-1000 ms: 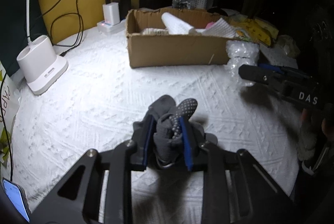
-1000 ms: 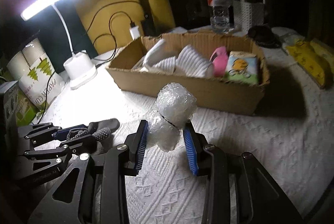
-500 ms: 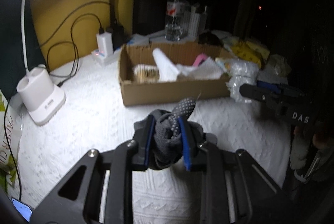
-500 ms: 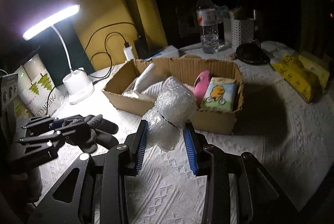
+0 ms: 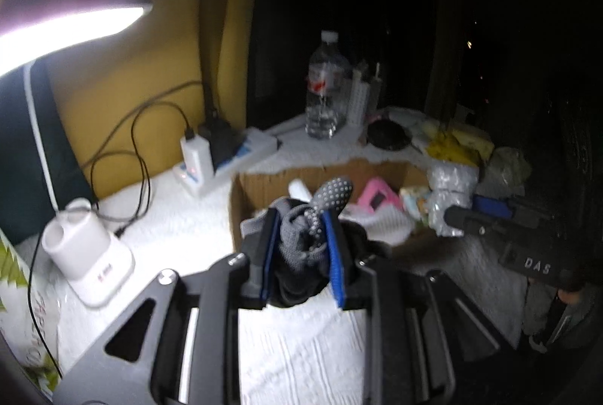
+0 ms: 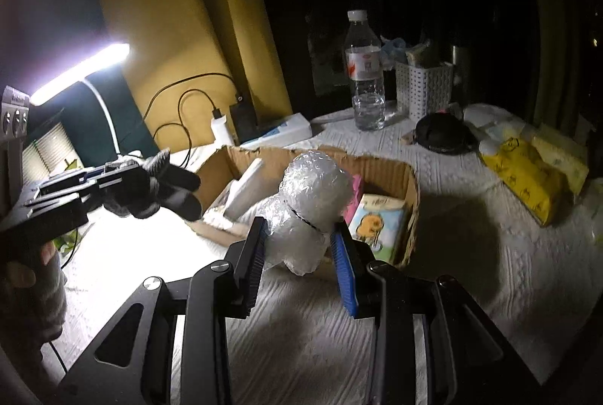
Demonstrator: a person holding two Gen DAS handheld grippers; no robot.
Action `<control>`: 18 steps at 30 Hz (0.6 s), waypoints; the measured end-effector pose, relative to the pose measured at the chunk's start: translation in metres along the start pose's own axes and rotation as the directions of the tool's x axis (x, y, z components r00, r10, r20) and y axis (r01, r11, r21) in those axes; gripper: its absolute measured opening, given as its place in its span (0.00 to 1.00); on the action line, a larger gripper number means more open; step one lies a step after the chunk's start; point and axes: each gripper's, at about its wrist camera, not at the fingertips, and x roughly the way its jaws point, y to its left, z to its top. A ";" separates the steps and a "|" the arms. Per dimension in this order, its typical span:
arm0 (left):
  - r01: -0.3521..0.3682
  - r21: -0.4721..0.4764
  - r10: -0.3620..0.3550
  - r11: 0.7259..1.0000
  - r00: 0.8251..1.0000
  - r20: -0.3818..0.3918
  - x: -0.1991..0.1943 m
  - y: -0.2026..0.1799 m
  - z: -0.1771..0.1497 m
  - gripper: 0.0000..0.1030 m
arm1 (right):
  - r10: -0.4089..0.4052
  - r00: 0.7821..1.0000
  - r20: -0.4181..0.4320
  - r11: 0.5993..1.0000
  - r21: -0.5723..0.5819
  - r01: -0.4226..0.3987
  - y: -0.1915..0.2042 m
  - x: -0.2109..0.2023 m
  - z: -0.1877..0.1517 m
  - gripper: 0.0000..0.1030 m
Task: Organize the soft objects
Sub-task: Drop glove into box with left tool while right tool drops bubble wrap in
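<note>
On the far left we see a white lamp base [image 5: 88, 265] standing on the counter [image 5: 301, 348], which carries a white textured cloth, with the lamp's lit bar [image 5: 71, 28] overhead and a charger [image 5: 196, 156] with black cables plugged in behind it.

Our left tool [image 5: 301, 250] is raised off the counter and points toward the near left corner of the cardboard box [image 5: 256, 186]. Its blue pads [image 5: 333, 261] are pressed in on a bundle of dark grey socks [image 5: 301, 239]; one sock end with pale grip dots sticks up above the pads. In the right wrist view the same bundle hangs in the air beside the box's left end, and the fingers of our left hand [image 6: 22, 276] wrap the handle low at the frame's edge.

The box holds a white roll [image 6: 245, 190], a pink item [image 5: 377, 197] and a packet with a cartoon print [image 6: 377, 224]. A water bottle [image 6: 365, 73] and a white slotted basket [image 6: 424, 84] stand behind it.

Our right tool [image 6: 297, 254] is also lifted, held level just in front of the box's near wall. Its pads sit partly closed against the lower part of a bubble wrap bundle [image 6: 309, 201] tied at the middle with a dark band; the bulging top rises over the box's edge.

Farther right lie a black round object [image 6: 444, 137] and yellow packets [image 6: 524, 171].
</note>
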 end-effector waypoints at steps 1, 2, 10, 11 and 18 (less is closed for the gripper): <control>-0.001 0.004 0.001 1.000 1.000 0.007 0.003 0.001 0.004 0.24 | -0.001 1.000 0.002 1.000 -0.002 0.001 -0.001 0.001 0.003 0.35; -0.002 0.004 0.002 1.000 1.000 0.012 0.006 0.001 0.007 0.24 | -0.003 1.000 0.004 1.000 -0.004 0.003 -0.002 0.003 0.005 0.35; -0.019 0.006 0.019 1.000 1.000 0.022 0.041 0.008 0.018 0.24 | -0.020 1.000 0.005 1.000 -0.020 0.020 -0.011 0.027 0.024 0.35; -0.020 0.001 0.020 1.000 1.000 0.017 0.047 0.010 0.017 0.24 | -0.027 1.000 0.002 0.999 -0.019 0.027 -0.013 0.032 0.026 0.35; -0.035 -0.020 0.034 0.999 0.999 -0.019 0.081 0.018 0.010 0.24 | -0.082 0.996 -0.029 0.997 -0.003 0.082 -0.036 0.058 0.028 0.35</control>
